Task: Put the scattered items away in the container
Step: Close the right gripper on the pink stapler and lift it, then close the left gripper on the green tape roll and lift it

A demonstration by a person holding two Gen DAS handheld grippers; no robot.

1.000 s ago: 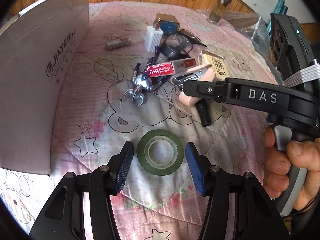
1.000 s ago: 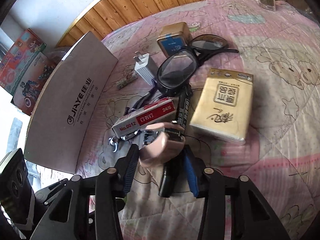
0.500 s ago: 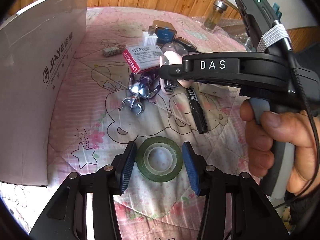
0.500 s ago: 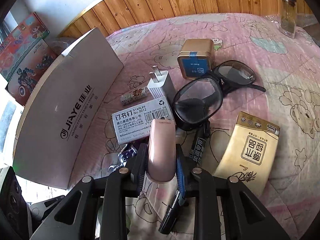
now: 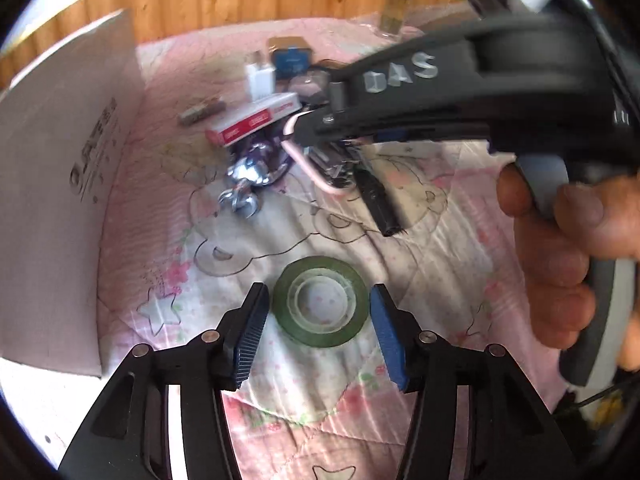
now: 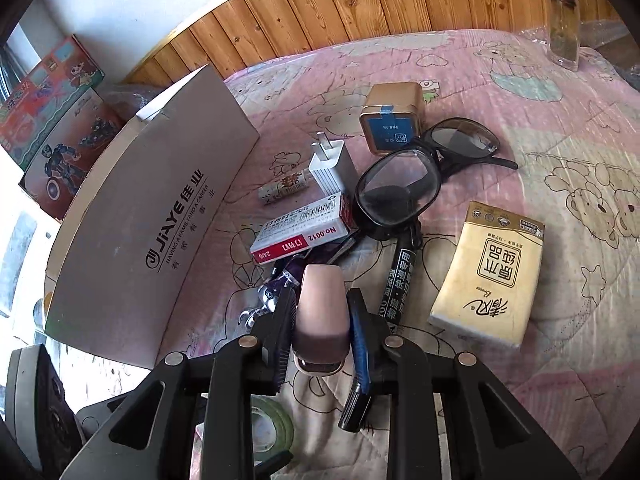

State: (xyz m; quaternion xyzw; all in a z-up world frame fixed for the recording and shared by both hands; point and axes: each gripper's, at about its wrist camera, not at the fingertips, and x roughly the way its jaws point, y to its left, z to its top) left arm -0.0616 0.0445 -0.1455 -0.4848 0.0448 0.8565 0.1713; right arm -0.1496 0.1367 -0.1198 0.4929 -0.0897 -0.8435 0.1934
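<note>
The right gripper (image 6: 321,322) clenched the pink metal stapler (image 6: 320,312), lifted above the quilted bed (image 6: 540,128) for carrying to the white cardboard box (image 6: 152,216); the left gripper (image 5: 318,330) stood released around the green tape roll (image 5: 320,307).

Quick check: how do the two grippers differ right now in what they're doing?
The left gripper is open, its fingers either side of the green tape roll, which lies flat on the quilt. The right gripper is shut on the pink stapler and holds it above the quilt, over the clutter. Both have blue pads on black fingers.
</note>
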